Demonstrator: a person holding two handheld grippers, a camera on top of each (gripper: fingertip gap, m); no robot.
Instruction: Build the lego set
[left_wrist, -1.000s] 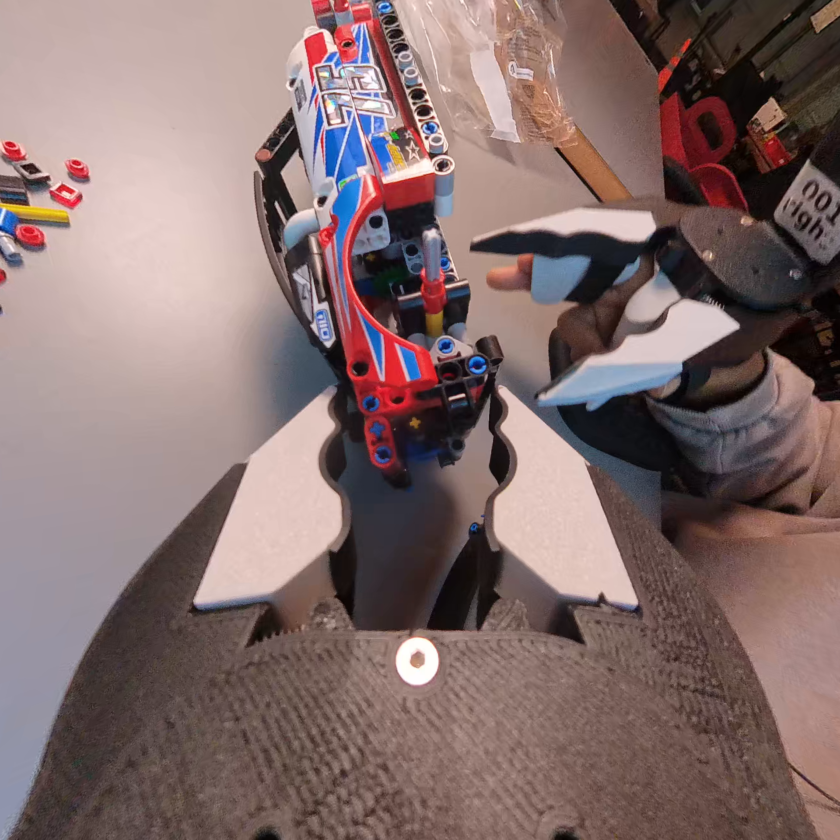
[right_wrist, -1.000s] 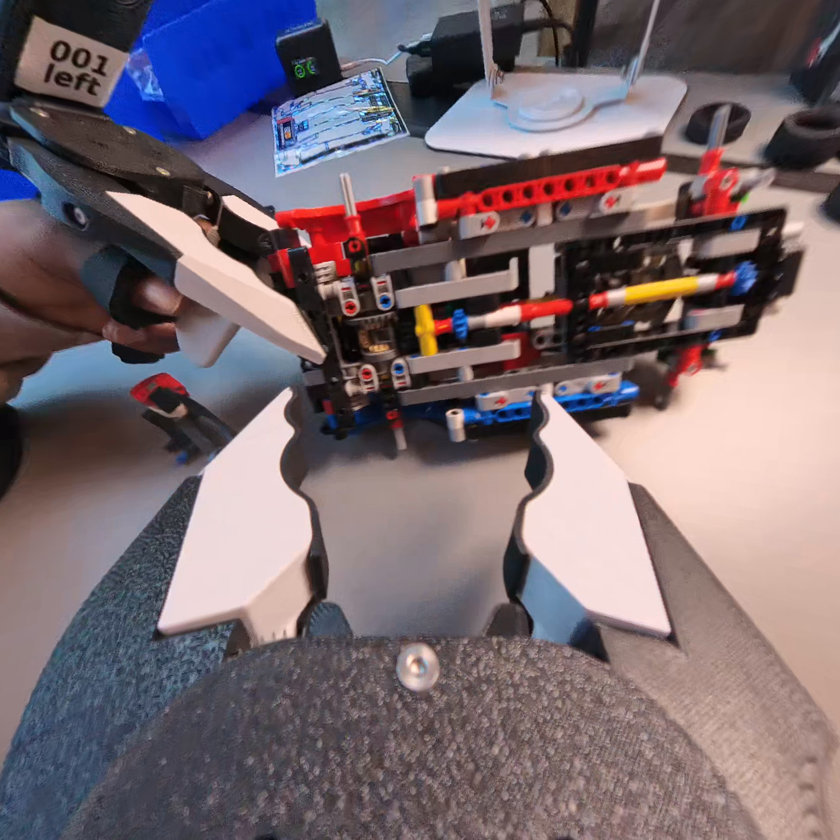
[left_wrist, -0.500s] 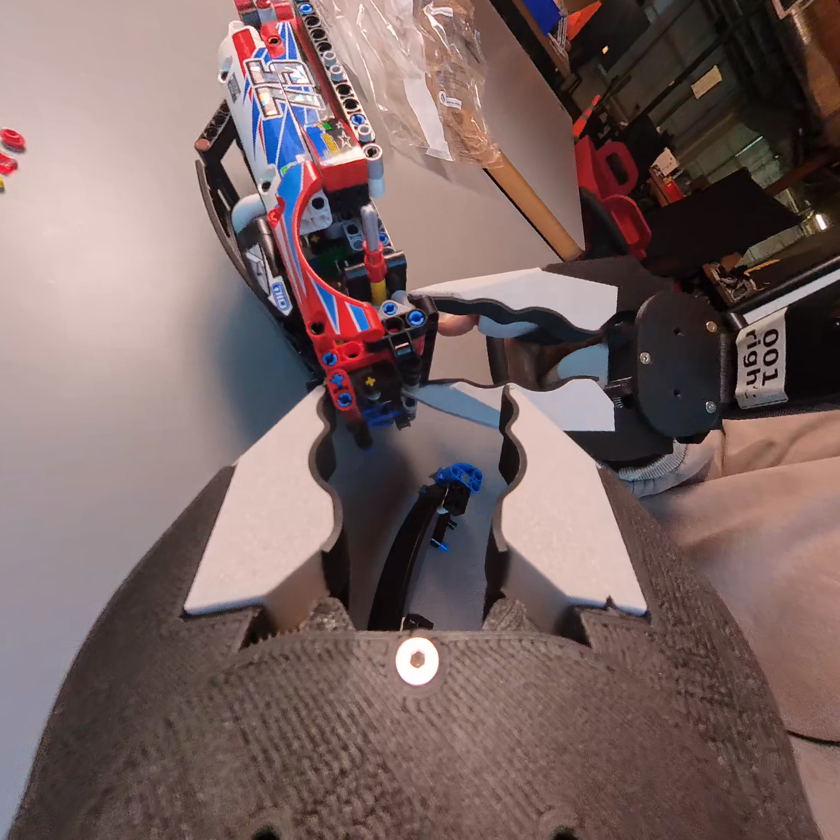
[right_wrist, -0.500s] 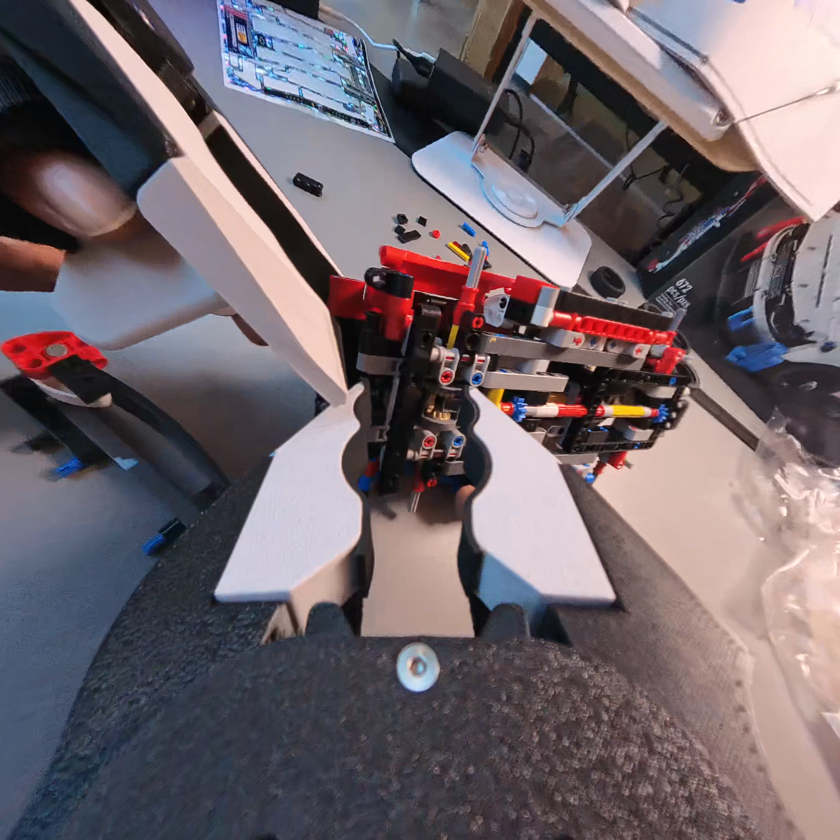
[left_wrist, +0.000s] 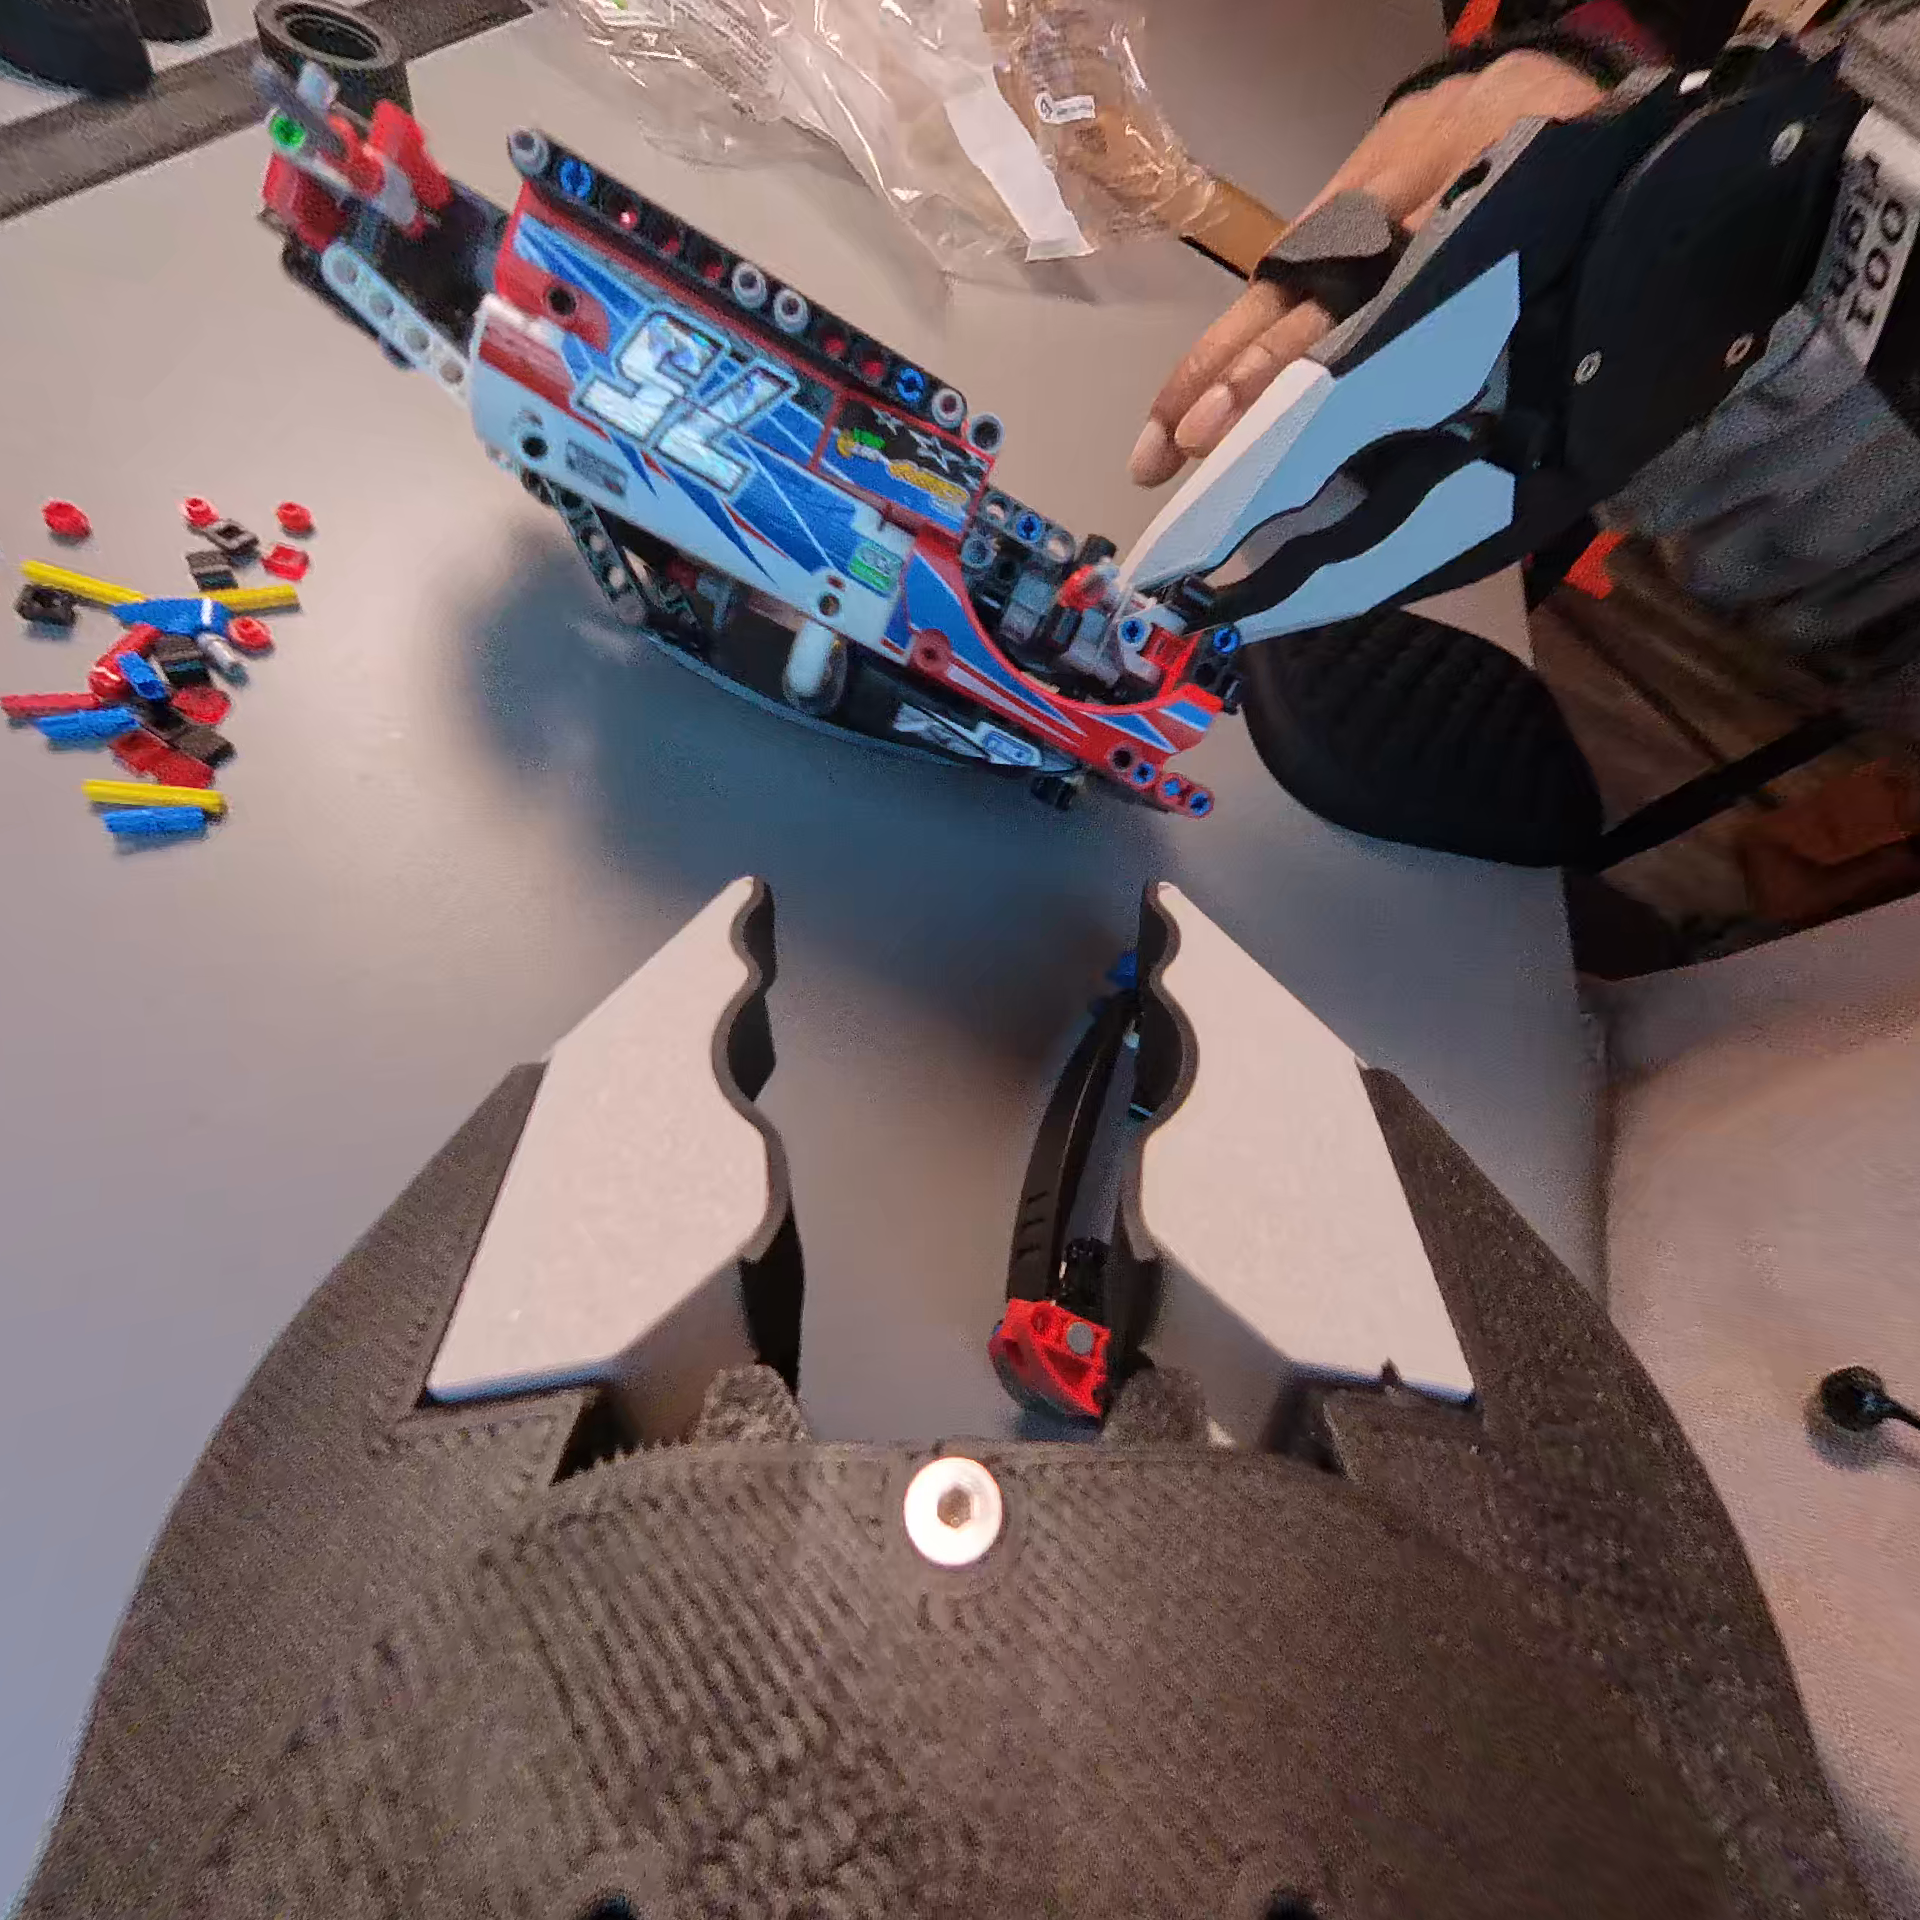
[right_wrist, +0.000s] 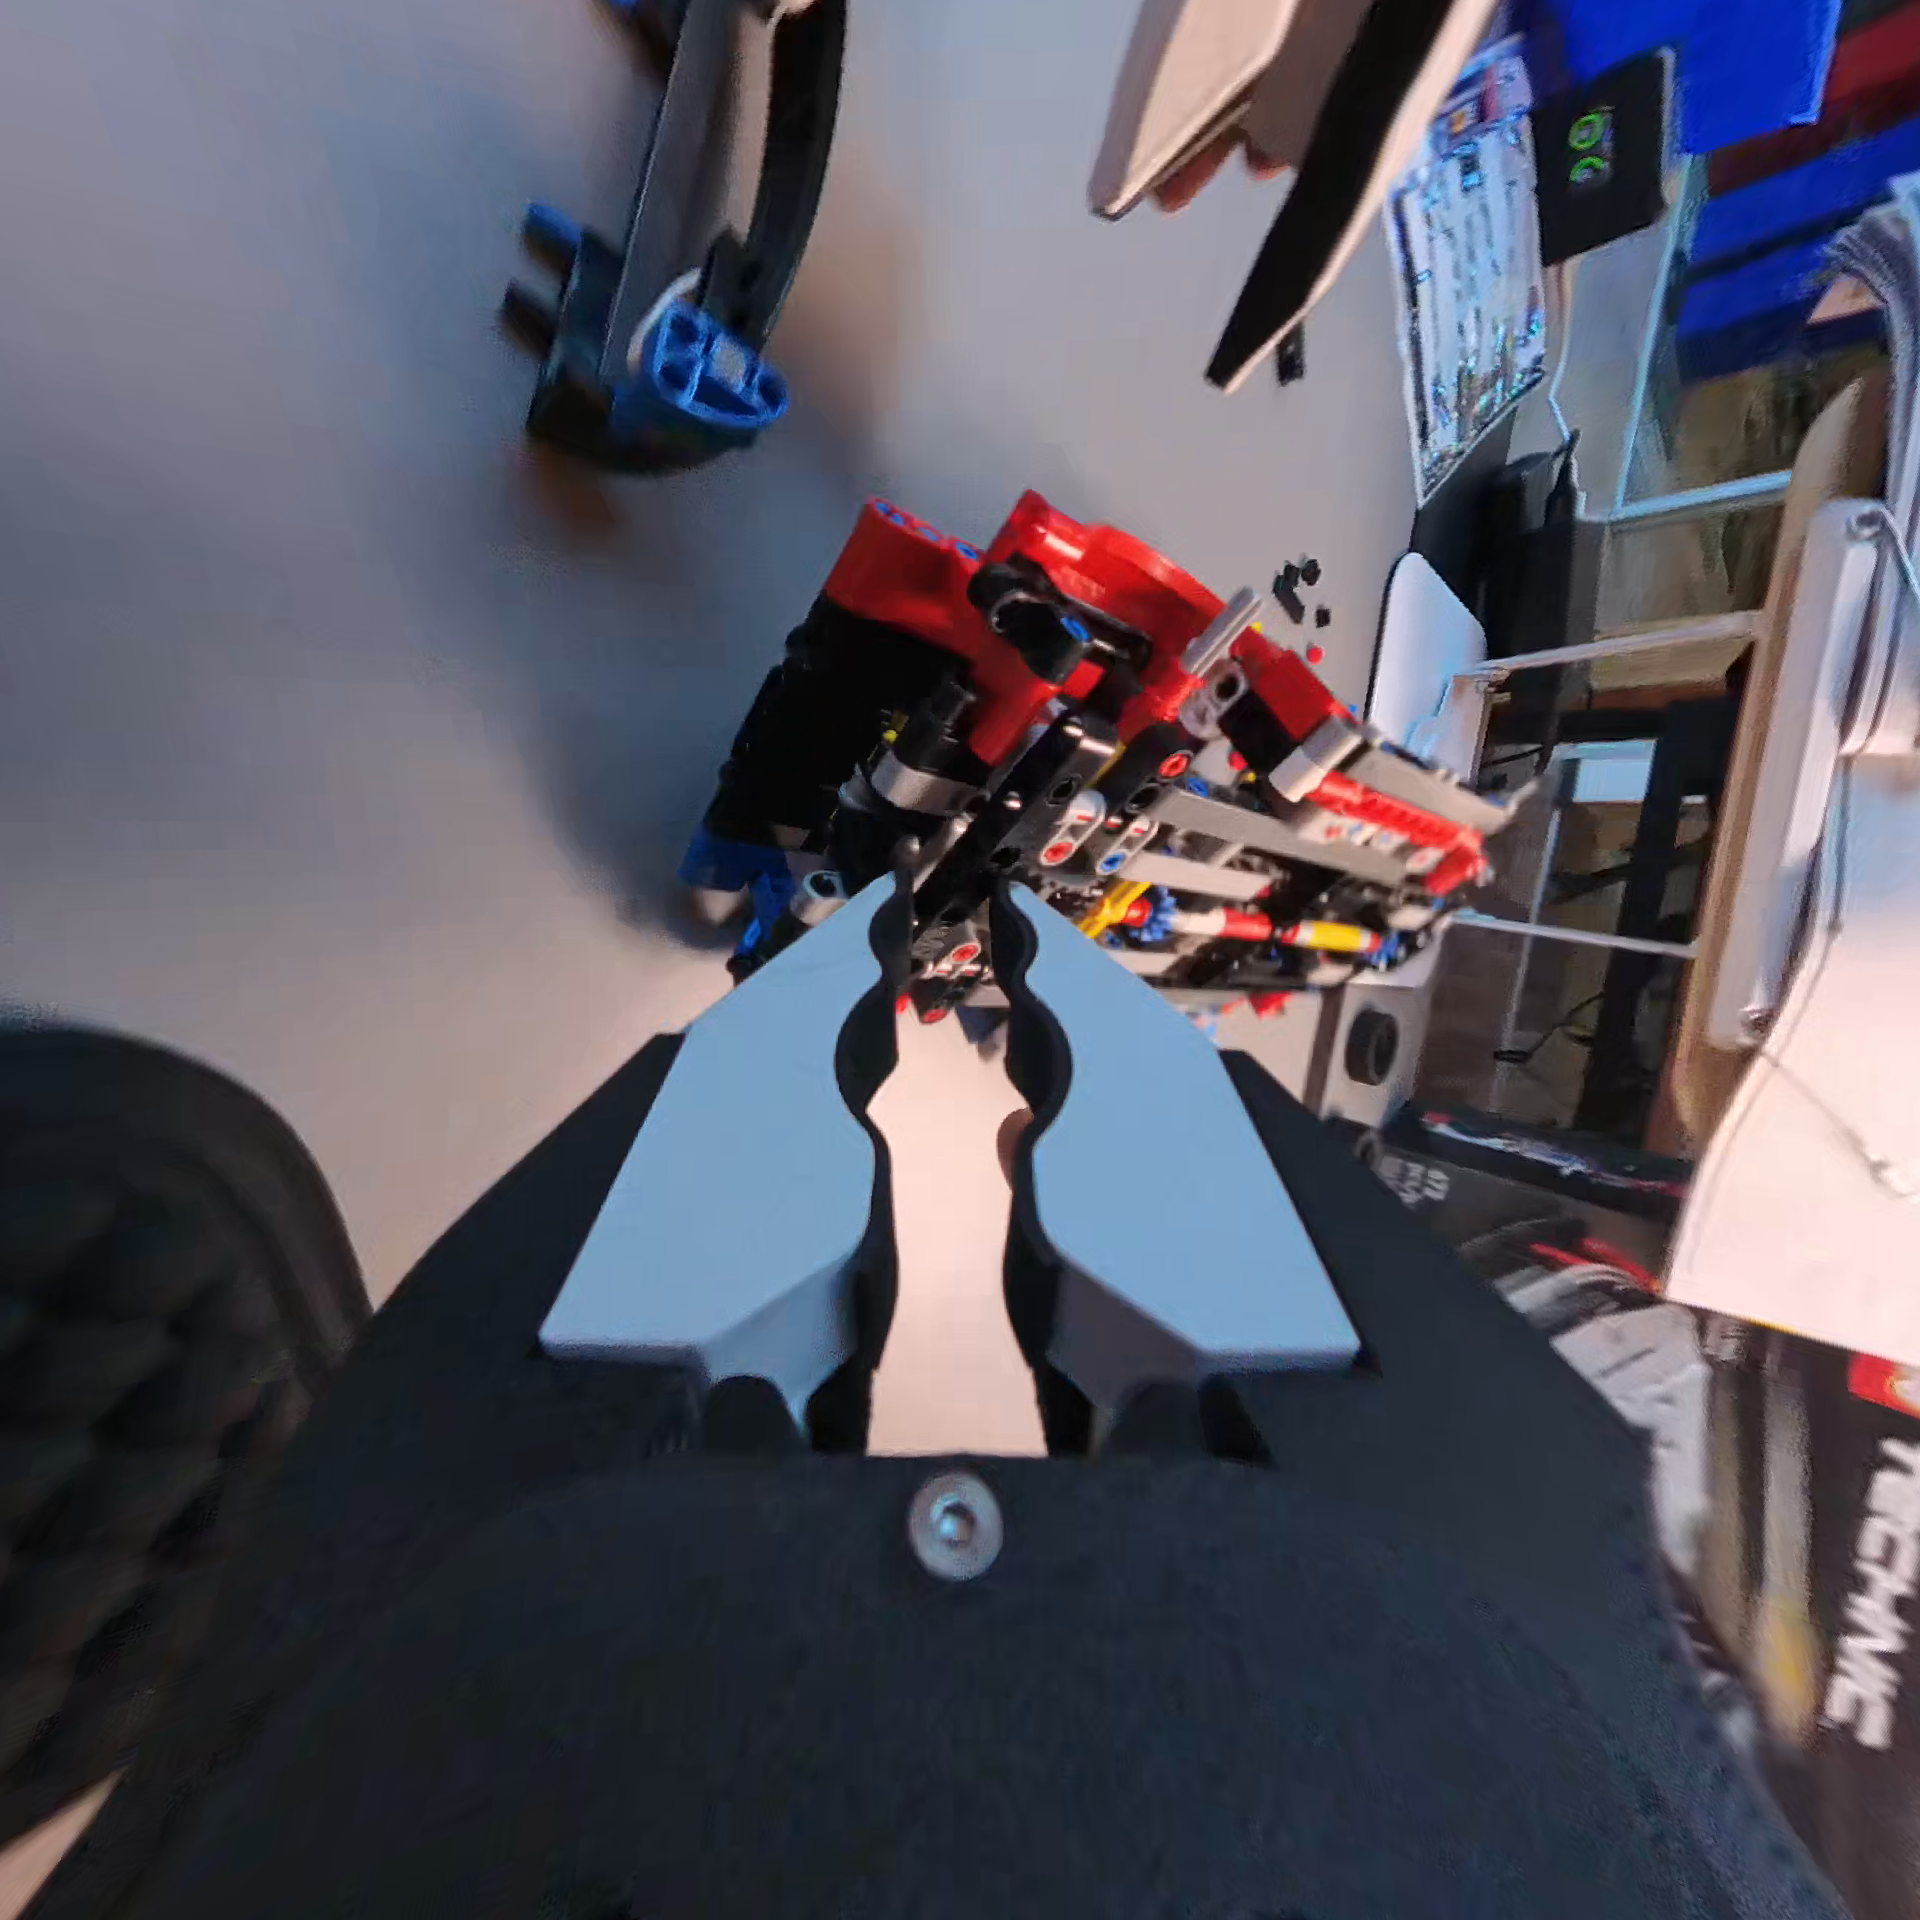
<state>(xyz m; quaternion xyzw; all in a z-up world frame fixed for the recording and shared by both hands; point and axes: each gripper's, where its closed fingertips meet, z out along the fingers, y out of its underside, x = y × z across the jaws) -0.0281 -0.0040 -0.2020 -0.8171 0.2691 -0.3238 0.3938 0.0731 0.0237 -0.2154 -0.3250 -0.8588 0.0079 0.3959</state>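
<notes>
since half a second ago the left gripper (left_wrist: 951, 914) has pulled back from the model, and the red, white and blue lego car body with black beams (left_wrist: 790, 499) now lies at 12 o'clock of it, well apart, tilted with one long edge on the grey table (left_wrist: 343, 1039); the left fingers are spread wide with nothing between them — only table shows in the gap; a curved black lego arch piece with a red end (left_wrist: 1070, 1205) lies on the table just beside the inner face of the right-hand finger, at about 1 o'clock; in the right wrist view its other end shows blue.

the right gripper (right_wrist: 948, 894) has closed in on the model's near end; its fingers are pinching a black beam there, tips nearly together, and in the left wrist view it reaches in from 2 o'clock, held by a hand (left_wrist: 1340, 260); a scatter of small red, blue, yellow and black loose pieces (left_wrist: 145, 665) lies at 10 o'clock, and crumpled clear plastic bags (left_wrist: 935, 114) at 12 o'clock beyond the model.
</notes>
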